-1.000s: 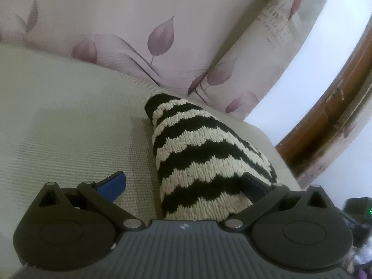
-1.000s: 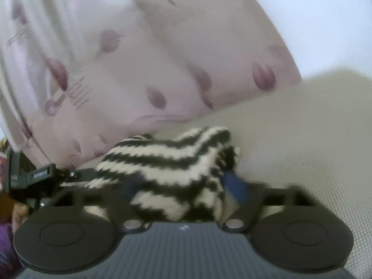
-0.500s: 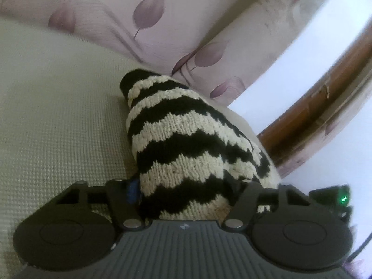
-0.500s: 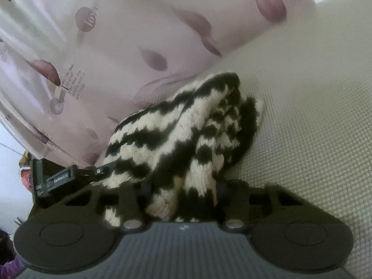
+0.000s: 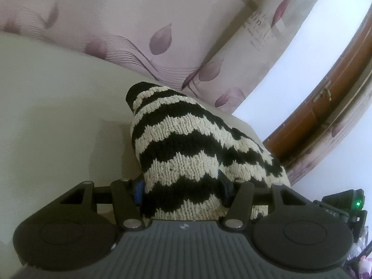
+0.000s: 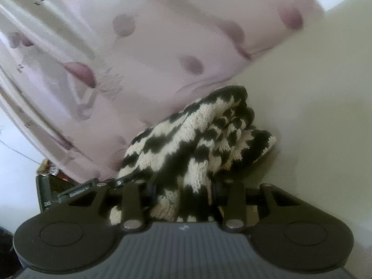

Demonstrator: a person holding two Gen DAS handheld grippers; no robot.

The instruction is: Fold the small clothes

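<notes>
Both sets of fingers are closing on the striped knit point(image 5: 186, 153), left gripper point(image 5: 183, 190) and right gripper point(image 6: 183, 188) each pinching one end, lifted just off the beige surface point(image 5: 58, 107). I should keep it taut and level.

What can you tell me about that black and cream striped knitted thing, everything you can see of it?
The knitted garment is chunky wool-like yarn in black and cream zigzag stripes, soft and bunched, not flat. It lies on a pale woven surface before a leaf-printed curtain. The left claw and the right claw each have an end of it between their fingers and are closing on it. In the right view it droops in loose folds. What kind of garment it is cannot be told.
</notes>
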